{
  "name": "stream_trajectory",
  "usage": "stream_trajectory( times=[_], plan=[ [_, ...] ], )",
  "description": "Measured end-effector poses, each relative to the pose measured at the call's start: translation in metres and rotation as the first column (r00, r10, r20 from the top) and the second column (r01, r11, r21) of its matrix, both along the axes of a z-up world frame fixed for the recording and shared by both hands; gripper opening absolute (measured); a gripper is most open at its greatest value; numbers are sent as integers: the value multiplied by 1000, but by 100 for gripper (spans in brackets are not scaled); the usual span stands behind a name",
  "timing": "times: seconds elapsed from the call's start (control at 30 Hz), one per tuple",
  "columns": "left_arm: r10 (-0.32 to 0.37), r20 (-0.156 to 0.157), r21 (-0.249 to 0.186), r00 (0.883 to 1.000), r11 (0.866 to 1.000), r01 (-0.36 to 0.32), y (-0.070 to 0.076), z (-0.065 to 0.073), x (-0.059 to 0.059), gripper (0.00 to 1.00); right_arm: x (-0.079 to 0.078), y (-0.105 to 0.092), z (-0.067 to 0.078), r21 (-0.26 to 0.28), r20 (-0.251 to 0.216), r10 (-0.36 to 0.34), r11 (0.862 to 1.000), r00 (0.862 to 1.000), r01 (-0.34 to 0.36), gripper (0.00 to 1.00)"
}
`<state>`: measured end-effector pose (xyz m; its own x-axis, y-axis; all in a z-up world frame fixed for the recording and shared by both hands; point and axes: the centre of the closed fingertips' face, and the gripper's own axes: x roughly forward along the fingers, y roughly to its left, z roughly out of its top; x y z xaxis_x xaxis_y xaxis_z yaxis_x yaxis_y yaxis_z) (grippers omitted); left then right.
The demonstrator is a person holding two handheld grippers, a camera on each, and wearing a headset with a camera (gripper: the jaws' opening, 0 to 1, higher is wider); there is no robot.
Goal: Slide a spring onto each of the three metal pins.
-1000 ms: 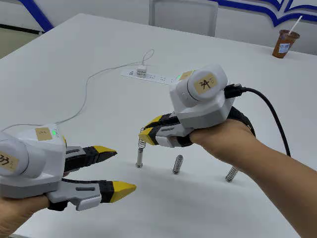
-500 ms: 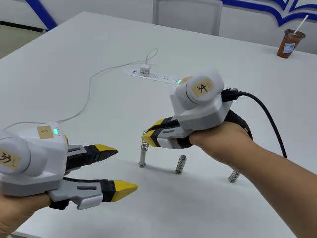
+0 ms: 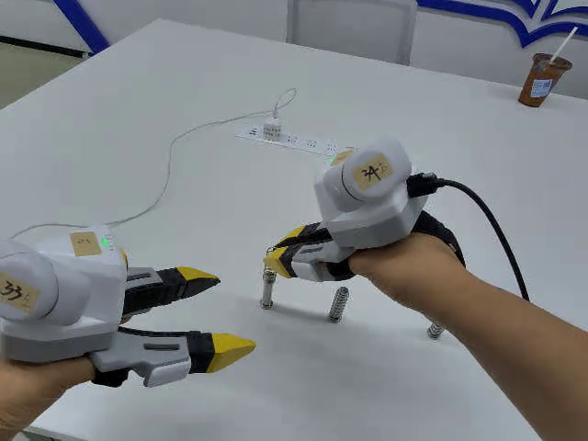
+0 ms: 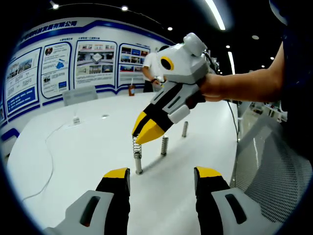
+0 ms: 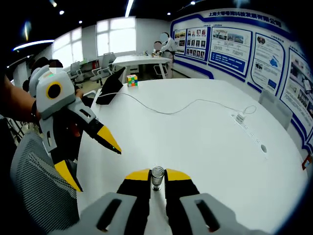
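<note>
**Third spring (image 5: 157,177) atop the left pin (image 3: 267,292)**

The left gripper (image 3: 231,310) gapes empty, left of the pins. The right gripper (image 3: 270,261) clamps the spring over the left pin. The middle pin (image 3: 339,304) and right pin (image 3: 435,328) already carry theirs. The spring seems light and bendy, apt to buckle: pinch its sides gently.

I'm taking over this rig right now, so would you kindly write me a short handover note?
Right gripper: shut on a spring that sits on the top of the leftmost pin in the head view; the pin's lower shaft is bare.
Left gripper: open, empty, above the table.
Done: middle pin and third pin each carry a spring.
Left: probably push this spring down, then release.
</note>
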<state>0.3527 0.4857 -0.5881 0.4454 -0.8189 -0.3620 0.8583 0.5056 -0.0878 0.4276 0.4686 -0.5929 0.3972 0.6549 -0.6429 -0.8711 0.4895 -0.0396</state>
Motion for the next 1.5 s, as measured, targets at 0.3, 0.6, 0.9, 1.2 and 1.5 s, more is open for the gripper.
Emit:
stream_trajectory(
  times=[0.3, 0.6, 0.9, 1.2, 1.5],
  plan=[
    [-7, -4, 2, 1000, 1000, 7, -2, -1, -1, 54, 1, -1, -13, -13, -5, -14, 1000, 1000, 14, 12],
    [-7, -8, 4, 1000, 1000, 7, -1, -2, -1, 54, 1, 2, -26, -38, -22, -17, 999, 1000, 16, 12],
    [-3, -12, 3, 1000, 1000, 3, 1, -4, -1, 53, -1, -1, -37, -64, -33, -14, 998, 999, 12, 12],
    [-1, -14, 1, 1000, 1000, 1, 1, -4, -1, 53, -2, 0, -46, -97, -30, 3, 995, 1000, -6, 12],
    [2, -12, 2, 1000, 1000, -2, 2, -4, -1, 53, -2, -2, -44, -94, -29, -5, 996, 1000, 2, 14]
  ],
)
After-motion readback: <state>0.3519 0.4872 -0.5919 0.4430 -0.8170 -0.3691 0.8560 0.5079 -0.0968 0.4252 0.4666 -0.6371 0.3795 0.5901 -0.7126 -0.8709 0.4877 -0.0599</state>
